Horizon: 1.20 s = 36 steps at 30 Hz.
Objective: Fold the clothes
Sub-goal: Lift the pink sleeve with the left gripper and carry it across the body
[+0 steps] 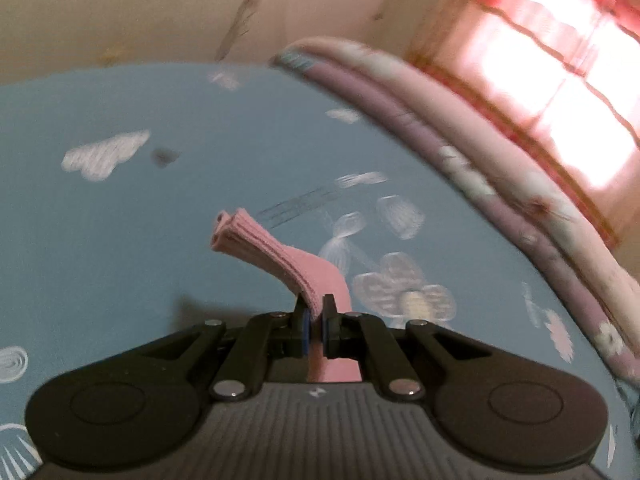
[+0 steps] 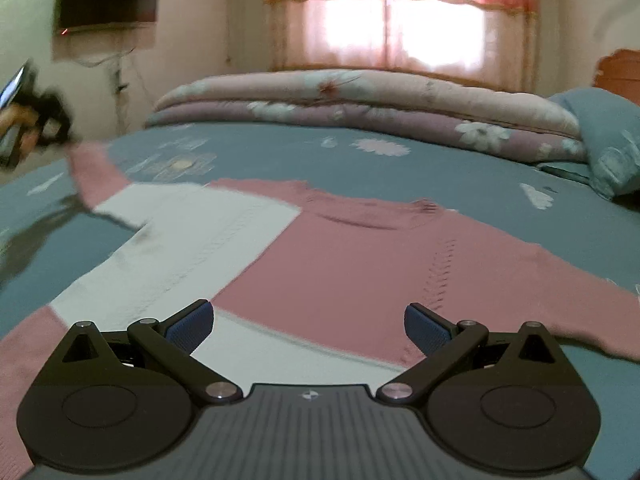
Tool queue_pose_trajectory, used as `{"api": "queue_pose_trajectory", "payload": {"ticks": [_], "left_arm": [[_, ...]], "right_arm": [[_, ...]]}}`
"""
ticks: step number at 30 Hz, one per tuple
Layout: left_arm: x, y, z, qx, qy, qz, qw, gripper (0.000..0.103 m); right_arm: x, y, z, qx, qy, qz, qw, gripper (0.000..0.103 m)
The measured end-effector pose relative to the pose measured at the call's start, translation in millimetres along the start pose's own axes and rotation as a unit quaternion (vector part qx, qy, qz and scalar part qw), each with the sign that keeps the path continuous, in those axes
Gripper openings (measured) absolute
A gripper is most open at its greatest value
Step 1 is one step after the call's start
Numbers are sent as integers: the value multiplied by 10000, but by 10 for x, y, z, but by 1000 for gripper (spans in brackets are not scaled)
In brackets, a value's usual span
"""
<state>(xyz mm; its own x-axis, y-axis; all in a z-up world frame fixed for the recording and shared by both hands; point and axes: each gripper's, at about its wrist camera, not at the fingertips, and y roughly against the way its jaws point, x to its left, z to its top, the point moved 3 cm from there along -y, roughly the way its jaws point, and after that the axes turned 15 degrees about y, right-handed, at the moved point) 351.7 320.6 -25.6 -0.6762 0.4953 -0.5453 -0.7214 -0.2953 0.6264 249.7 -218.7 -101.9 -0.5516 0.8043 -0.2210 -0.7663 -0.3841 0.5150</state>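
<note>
A pink and white sweater (image 2: 344, 256) is lying spread flat, front up, on the blue flowered bedsheet (image 2: 440, 168), its neckline pointing toward the far side of the bed where a folded floral quilt (image 2: 360, 96) is running along under the curtained window (image 2: 400, 20). The left gripper (image 1: 315, 322) is clamping its jaws tight on the ribbed pink cuff (image 1: 264, 248) of one sleeve, the cuff end sticking out past the fingers and standing clear of the sheet. From the right wrist view that same gripper (image 2: 52, 120) is showing as a blurred dark shape at the left edge, a hand (image 2: 16, 120) behind it, with the pink sleeve (image 2: 92, 176) stretching up from the bed to it. The right gripper (image 2: 308, 328) is hanging over the lower hem of the sweater with its jaws spread wide and nothing between them, its blue pads (image 2: 188, 326) sitting above the line where the white panel is meeting the pink one. A blue pillow (image 2: 608, 140) is resting at the right end of the quilt, and a dark wall-mounted screen (image 2: 108, 0) is hanging on the pale wall (image 2: 200, 40) to the left of the window.
</note>
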Motion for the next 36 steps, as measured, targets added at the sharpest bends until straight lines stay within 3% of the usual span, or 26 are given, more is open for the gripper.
{"api": "queue_pose_trajectory", "payload": {"ticks": [6,16,26,36], "left_arm": [[-671,211,-299,-27,-548,-302,9980,3],[-1412,365,-825,267,-1082,-823,9904,3],[-2033,396,-1386,736,-1583,-1285,9762,3],[-2524,467,-1932,1110,-2009,-1694,9584,4]], "right_arm": [[135,87,14,124,219,72,9997,103],[168,29,-96,534,210,22,9983,103],[131,-78,-247,1010,51,-17,9949,103],[319,-126,-292,1285,551,125,9901,103]]}}
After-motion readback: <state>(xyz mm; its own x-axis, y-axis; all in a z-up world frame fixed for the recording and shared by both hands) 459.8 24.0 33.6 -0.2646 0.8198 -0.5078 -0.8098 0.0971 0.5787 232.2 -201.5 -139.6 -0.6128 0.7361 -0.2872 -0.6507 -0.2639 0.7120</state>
